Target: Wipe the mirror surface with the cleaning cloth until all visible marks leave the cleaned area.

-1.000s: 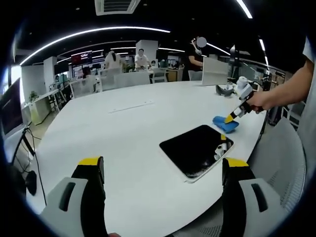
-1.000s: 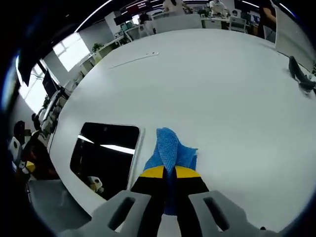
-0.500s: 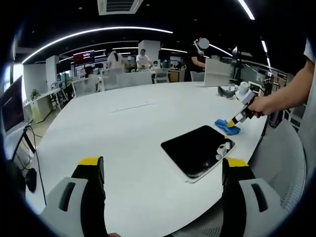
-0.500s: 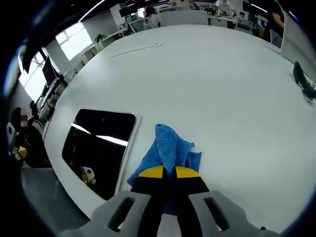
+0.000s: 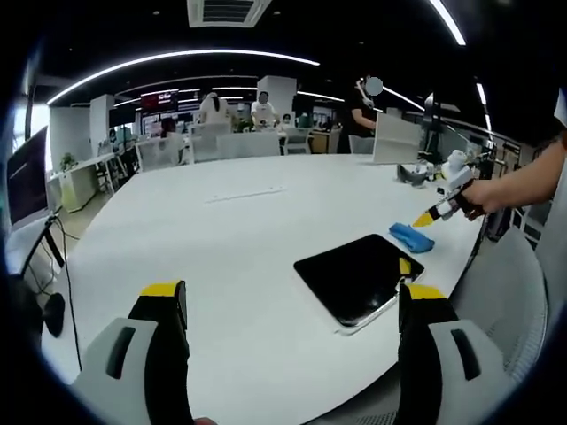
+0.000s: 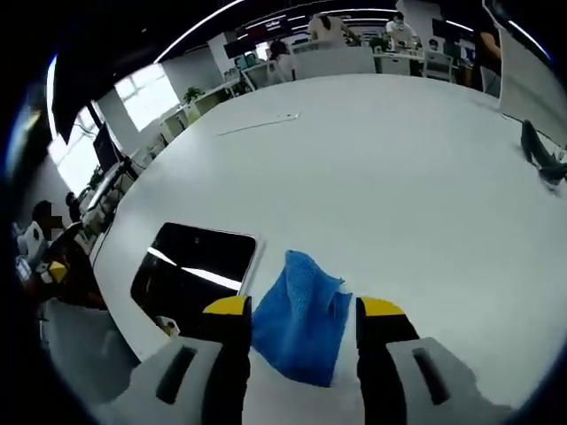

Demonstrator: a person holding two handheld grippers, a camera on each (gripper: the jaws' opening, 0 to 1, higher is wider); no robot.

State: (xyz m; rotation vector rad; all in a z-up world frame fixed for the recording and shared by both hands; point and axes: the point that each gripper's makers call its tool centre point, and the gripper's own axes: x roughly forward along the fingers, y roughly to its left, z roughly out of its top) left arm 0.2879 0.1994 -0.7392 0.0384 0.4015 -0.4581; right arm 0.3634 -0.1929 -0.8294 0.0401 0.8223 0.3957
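Right gripper [image 6: 301,310] just let go, jaws now spread; cloth [image 6: 301,314] lower centre beside mirror [image 6: 197,270], wiping unstarted. Left gripper [image 5: 292,305] open, idle.

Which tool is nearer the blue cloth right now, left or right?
Right. The right tool is open just over the blue cloth, which lies on the table beside the mirror. The left tool is back at the table's near edge, beyond the mirror.
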